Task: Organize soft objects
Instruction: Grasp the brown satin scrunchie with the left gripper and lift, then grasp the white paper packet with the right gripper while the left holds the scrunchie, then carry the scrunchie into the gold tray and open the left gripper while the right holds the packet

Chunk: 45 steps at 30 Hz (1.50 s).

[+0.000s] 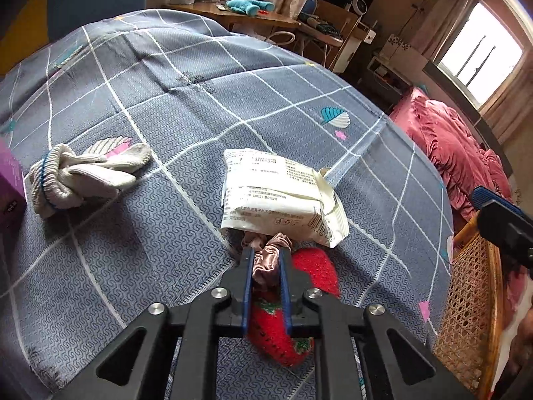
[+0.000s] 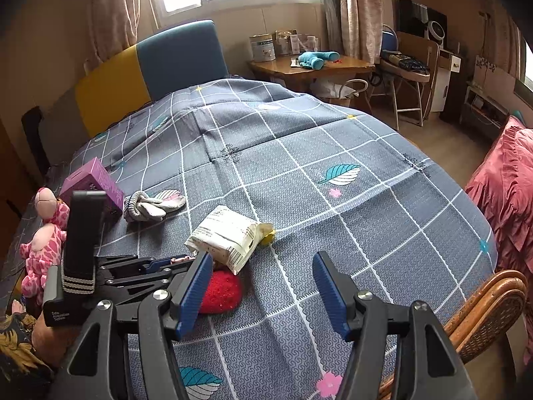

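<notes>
My left claw [image 1: 265, 260] is clamped on the pink scrunchie [image 1: 266, 253] at the near edge of the bed [image 1: 186, 106], between the white packet [image 1: 279, 196] and red strawberry toy [image 1: 299, 286], so I judge lifting comes next, while my right claw [image 2: 263, 286] hangs apart and empty; the packet hides the scrunchie's far side.

Left gripper [image 1: 265, 255] angled steeply down, blue-padded fingers [image 1: 247, 286] drawn close together and pinching a bunch of pinkish satin fabric [image 1: 266, 260] between the pads. Right gripper [image 2: 263, 260] also tilted down, on the near right, jaws standing well apart with nothing between them, fingers [image 2: 195, 286] touching nothing. Seen from the right wrist, left gripper's black body [image 2: 133, 273] low at the near left, reaching in sideways.
</notes>
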{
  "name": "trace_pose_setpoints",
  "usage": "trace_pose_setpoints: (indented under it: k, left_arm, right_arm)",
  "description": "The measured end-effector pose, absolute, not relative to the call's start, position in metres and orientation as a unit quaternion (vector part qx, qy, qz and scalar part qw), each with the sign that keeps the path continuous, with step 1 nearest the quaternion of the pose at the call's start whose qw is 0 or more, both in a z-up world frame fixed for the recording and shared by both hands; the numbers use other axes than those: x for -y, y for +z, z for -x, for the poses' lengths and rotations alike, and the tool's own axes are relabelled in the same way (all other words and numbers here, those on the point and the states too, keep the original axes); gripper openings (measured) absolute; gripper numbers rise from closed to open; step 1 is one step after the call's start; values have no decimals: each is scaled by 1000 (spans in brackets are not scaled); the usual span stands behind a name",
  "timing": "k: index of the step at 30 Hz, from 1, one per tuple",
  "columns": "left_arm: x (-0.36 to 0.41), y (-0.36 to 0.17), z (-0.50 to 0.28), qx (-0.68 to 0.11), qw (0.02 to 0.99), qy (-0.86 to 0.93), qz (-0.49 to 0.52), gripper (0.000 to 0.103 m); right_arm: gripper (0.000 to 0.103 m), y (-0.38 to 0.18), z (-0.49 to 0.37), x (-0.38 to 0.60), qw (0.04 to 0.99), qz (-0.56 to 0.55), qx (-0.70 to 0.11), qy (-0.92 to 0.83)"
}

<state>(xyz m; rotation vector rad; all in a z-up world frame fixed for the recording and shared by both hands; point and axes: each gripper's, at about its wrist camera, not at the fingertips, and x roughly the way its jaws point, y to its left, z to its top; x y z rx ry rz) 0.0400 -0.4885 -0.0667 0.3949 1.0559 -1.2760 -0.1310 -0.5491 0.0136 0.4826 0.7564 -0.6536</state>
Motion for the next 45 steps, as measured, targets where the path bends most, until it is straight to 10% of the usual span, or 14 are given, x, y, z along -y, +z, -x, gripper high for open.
trace_pose_setpoints:
  k: [20,33,39,45]
  left_arm:
    - [268,-62,-70,-474,733,-474,-113,14]
    - [265,-79,-68,-483,727,-476,-110,15]
    - [266,-84,-69,-487,733,-464,-107,16]
    - [263,-79,-63,-478,750,-445,-102,15]
  right_arm:
    - [72,-40,-1,559,828,-48,-554,-71]
    - [84,-84,-51,566,767,43,-640,-33]
    - [58,-87,-52,569,786,26,-615,-59]
    - [54,-64,-48,574,813,2,-572,-112]
